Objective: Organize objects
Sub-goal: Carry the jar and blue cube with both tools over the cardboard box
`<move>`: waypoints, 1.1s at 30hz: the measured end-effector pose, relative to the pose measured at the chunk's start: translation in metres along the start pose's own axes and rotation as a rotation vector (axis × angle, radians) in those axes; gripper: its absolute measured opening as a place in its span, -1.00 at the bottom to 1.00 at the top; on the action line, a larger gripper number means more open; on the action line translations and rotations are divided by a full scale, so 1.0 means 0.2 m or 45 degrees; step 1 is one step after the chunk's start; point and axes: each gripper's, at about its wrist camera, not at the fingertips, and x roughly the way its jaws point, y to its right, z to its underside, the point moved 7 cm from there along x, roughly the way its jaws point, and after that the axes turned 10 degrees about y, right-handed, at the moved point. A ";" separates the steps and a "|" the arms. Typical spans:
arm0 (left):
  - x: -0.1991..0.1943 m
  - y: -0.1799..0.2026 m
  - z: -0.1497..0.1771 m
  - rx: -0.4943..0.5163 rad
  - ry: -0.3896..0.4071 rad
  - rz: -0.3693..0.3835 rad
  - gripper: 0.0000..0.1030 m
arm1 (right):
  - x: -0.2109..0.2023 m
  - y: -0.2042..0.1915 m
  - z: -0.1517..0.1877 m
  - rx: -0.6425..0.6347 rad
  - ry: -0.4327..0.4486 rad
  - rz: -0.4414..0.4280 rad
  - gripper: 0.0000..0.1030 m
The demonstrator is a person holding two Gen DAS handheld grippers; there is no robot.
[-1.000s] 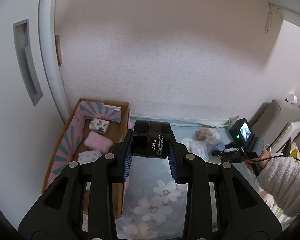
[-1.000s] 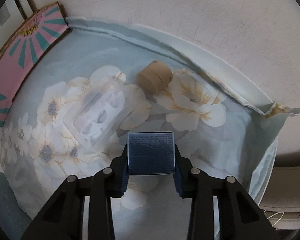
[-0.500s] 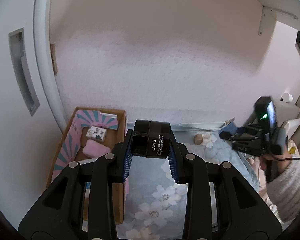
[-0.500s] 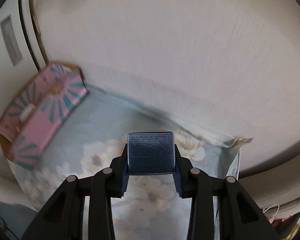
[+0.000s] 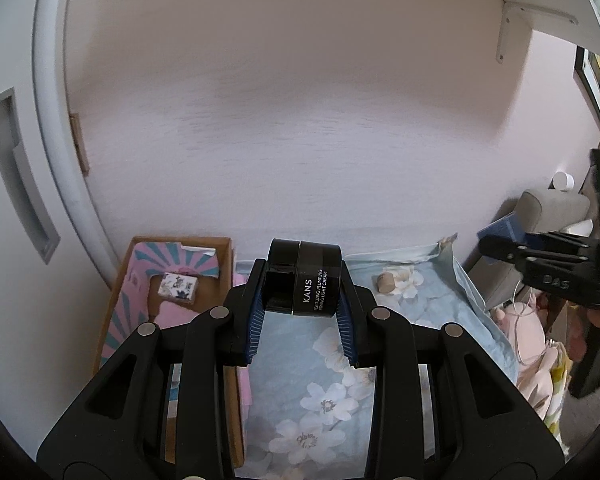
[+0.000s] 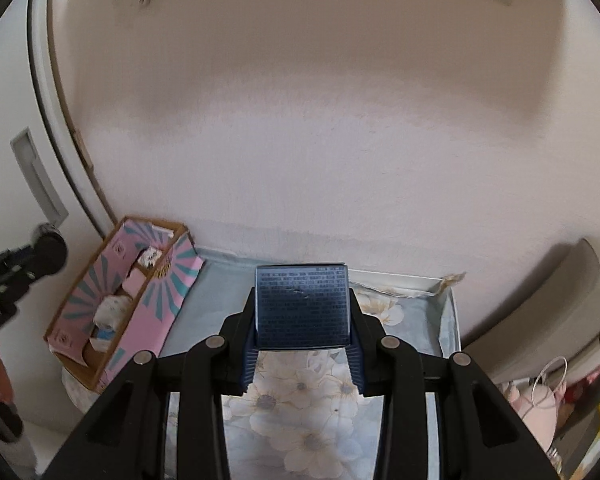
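left wrist view has my left gripper (image 5: 303, 300) clamped on the black cream jar (image 5: 305, 277) just right of the pink box (image 5: 116, 316), my right gripper (image 6: 302, 322) gripping the blue carton (image 6: 302, 306) farther right, both lifted for dropping in.

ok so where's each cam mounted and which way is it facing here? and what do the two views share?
Left wrist: sits on the left gripper, angled down over its fingers at the black round KANS cream jar they clamp; the right gripper shows at far right.
Right wrist: sits on the right gripper, angled down at the dark blue printed box it clamps; the left gripper shows at far left.
Shared: pink-and-teal cardboard tray, floral blue cloth, pale wall.
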 end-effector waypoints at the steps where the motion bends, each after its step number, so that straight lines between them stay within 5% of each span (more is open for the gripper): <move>1: 0.00 0.01 0.00 0.008 0.000 0.002 -0.44 | -0.03 0.00 0.00 0.014 0.007 0.010 -0.34; 19: 0.00 0.07 0.07 0.059 -0.020 0.073 -0.44 | -0.18 -0.01 0.11 0.125 0.041 0.178 -0.34; 27: -0.03 -0.02 0.07 0.025 -0.010 0.035 -0.44 | -0.17 -0.05 0.05 0.082 0.061 0.150 -0.34; 33: -0.10 -0.21 0.09 -0.027 -0.023 -0.091 -0.44 | -0.07 -0.19 -0.07 -0.039 0.044 0.028 -0.34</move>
